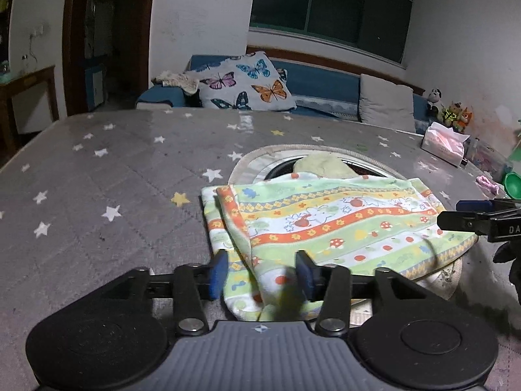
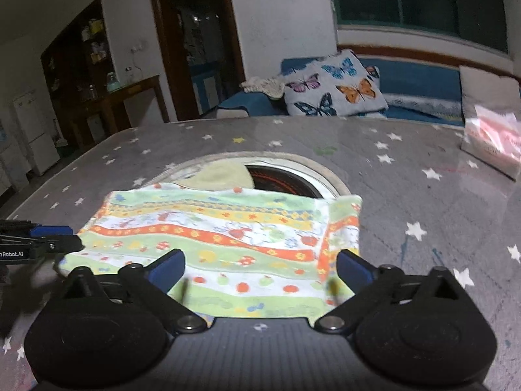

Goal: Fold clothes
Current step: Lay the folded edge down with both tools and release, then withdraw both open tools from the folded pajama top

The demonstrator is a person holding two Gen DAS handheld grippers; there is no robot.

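A folded cloth (image 1: 329, 221) with green, orange and yellow cartoon stripes lies on the grey star-patterned table, partly over a round woven mat. It also shows in the right wrist view (image 2: 228, 238). My left gripper (image 1: 260, 270) is open, its blue pads either side of the cloth's near left corner, which bunches up between them. My right gripper (image 2: 260, 267) is open wide over the cloth's near edge, touching nothing. Each gripper shows at the edge of the other's view: the right gripper (image 1: 478, 218) and the left gripper (image 2: 42, 241).
The round mat (image 2: 329, 176) holds a dark dish and a pale green cloth (image 2: 224, 174). A tissue pack (image 1: 444, 141) and small toys sit at the table's right. A blue sofa with a butterfly cushion (image 1: 244, 83) stands behind.
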